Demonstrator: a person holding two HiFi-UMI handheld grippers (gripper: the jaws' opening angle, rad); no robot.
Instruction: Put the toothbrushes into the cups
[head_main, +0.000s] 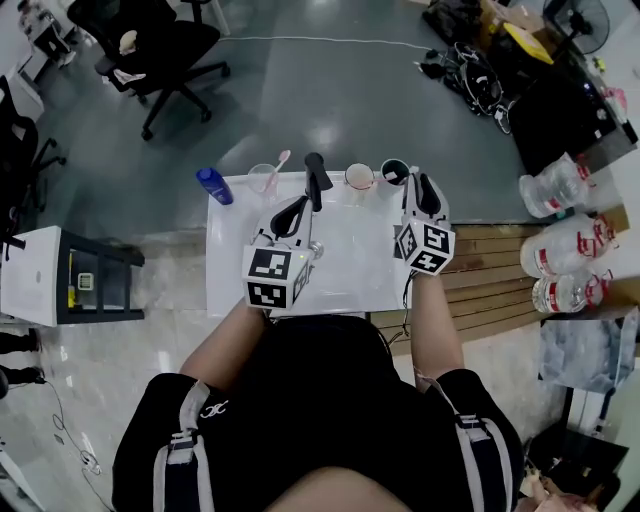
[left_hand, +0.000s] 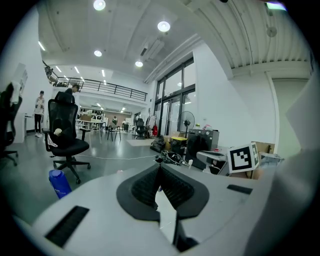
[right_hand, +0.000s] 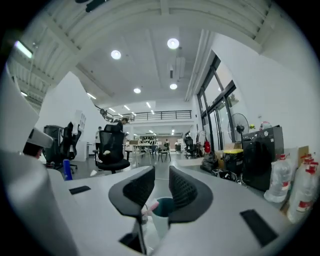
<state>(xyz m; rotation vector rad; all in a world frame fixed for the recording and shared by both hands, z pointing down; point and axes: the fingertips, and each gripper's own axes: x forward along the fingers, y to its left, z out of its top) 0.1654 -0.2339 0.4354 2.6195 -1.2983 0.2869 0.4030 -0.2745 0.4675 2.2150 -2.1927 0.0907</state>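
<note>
Pink toothbrush (right_hand: 150, 206) in dark cup (right_hand: 164, 207), just below parted right gripper (right_hand: 161, 168)

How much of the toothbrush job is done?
A pink toothbrush stands in the clear cup, and a second toothbrush seems to lean in the teal cup. The right gripper is open, holding nothing; the left gripper has its fingers shut. The middle cup looks unfilled.

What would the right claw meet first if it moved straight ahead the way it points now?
Probably the dark cup just ahead between its open jaws, though the cup sits rather low.
</note>
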